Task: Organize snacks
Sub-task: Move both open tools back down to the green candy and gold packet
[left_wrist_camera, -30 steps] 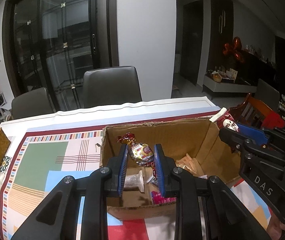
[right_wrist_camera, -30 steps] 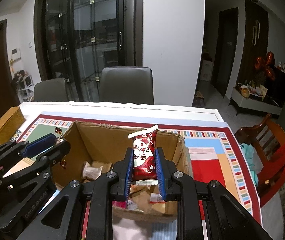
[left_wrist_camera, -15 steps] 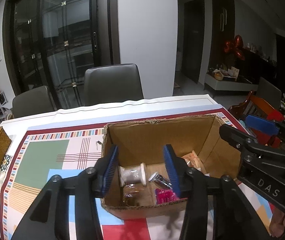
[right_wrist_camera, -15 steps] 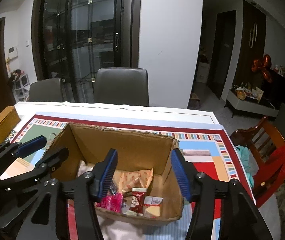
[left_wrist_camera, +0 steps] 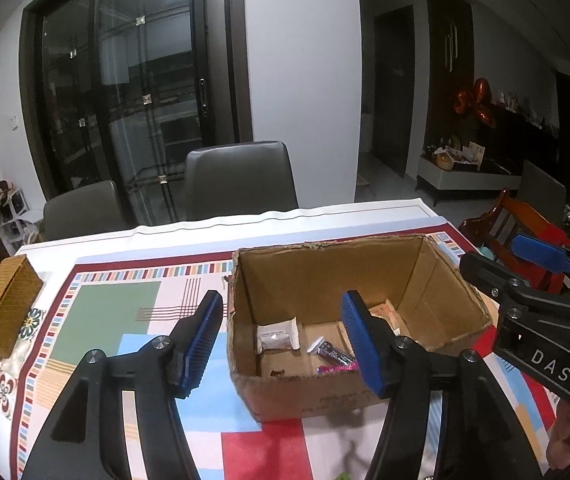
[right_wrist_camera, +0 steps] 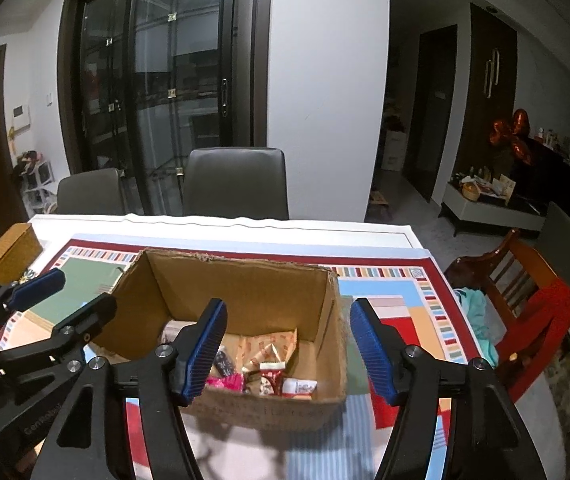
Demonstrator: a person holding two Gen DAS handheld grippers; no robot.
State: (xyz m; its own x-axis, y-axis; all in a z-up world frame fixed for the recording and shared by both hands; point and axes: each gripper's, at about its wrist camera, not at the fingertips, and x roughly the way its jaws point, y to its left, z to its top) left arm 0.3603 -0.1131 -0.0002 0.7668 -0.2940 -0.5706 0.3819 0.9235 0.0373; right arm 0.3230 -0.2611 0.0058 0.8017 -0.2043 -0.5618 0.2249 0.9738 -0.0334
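An open cardboard box (left_wrist_camera: 325,276) stands on the patterned tablecloth; it also shows in the right wrist view (right_wrist_camera: 245,280). Inside lie several wrapped snacks: a white packet (left_wrist_camera: 279,334), a dark wrapper (left_wrist_camera: 333,354), a pink one (left_wrist_camera: 335,369), and red-and-white packets (right_wrist_camera: 281,382). My left gripper (left_wrist_camera: 283,344) is open and empty above the box's near left side. My right gripper (right_wrist_camera: 289,352) is open and empty above the box's near right side. Each gripper also shows in the other view, the right one (left_wrist_camera: 541,264) and the left one (right_wrist_camera: 45,292).
A woven straw box (left_wrist_camera: 3,308) sits at the table's left edge. Two grey chairs (left_wrist_camera: 241,180) stand behind the table. A red wooden chair (right_wrist_camera: 525,312) stands to the right, close to the table.
Both grippers opened and let their snacks fall into the box, then pulled back and up. The left one held a round wrapped candy, the right one a red packet.
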